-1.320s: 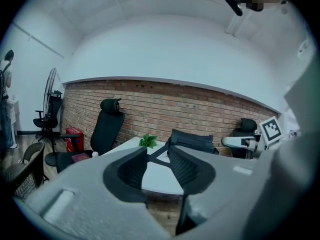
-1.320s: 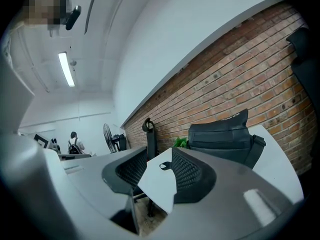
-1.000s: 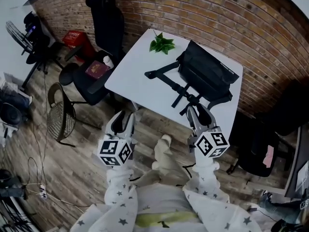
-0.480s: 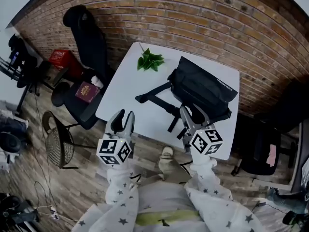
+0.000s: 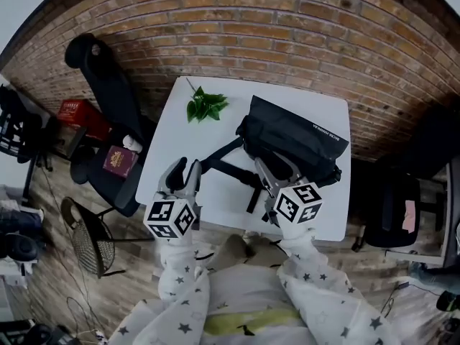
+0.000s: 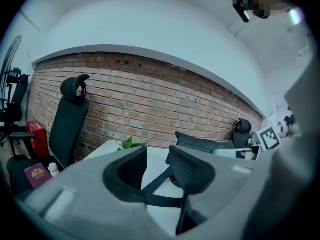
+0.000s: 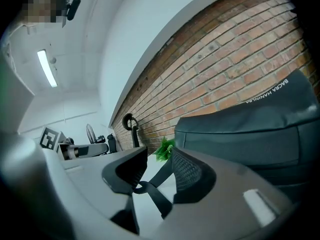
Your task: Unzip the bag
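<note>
A black bag (image 5: 295,136) lies on the white table (image 5: 172,131), its strap (image 5: 224,169) trailing left and toward the near edge. My left gripper (image 5: 183,174) hovers open over the table's near edge, left of the strap, with nothing between its fingers. My right gripper (image 5: 276,169) is open too, right at the bag's near side over the strap buckle. In the left gripper view the left gripper (image 6: 156,170) frames the strap (image 6: 159,177), with the bag (image 6: 205,143) beyond. In the right gripper view the bag (image 7: 250,129) looms close past the right gripper (image 7: 156,172).
Green leaves (image 5: 205,105) lie at the table's far left. A black office chair (image 5: 100,74) stands left of the table, and a second seat holds a red booklet (image 5: 118,160). A brick wall (image 5: 287,20) runs behind. Another dark chair (image 5: 402,214) stands to the right.
Both grippers have moved forward to the table. The left one went from over the floor to over the near edge, and the right one closed in on the bag. Neither jaw gap changed.
</note>
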A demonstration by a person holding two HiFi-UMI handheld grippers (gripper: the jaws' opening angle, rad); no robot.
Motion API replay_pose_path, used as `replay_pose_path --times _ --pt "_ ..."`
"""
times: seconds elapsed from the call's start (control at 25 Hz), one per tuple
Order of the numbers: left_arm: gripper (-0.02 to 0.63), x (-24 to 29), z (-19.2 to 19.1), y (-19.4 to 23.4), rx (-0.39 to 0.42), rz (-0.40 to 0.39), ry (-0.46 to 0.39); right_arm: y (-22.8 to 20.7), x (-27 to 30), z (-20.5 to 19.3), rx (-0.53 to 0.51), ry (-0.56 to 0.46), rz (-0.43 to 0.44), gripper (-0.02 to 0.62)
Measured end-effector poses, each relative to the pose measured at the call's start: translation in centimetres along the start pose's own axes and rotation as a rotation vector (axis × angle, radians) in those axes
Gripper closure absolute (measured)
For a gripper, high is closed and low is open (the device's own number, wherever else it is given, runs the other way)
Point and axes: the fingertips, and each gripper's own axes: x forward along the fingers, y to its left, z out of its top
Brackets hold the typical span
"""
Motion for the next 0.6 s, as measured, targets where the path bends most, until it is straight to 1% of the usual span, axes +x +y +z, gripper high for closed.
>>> replay_pose_path --times 0.16,0.28,0.44,0.6 --pt "0.474 2.6 0.4 0.3 0.019 -0.052 0.022 -0.6 0.9 -0.8 0.015 0.012 -0.028 0.454" --pt "0.474 5.3 0.9 0.3 0.035 -0.118 0.045 -1.0 1.7 -1.3 0.019 0.017 -0.06 0.454" --pt "0.466 9.2 1.3 0.1 0.062 -0.231 0.085 -1.5 3.3 -2.1 0.038 0.021 -0.117 0.454" --pt "0.46 12.9 1.8 -1.1 0.105 -0.383 0.12 -2.2 4.8 -3.4 0.067 0.018 -0.19 0.454"
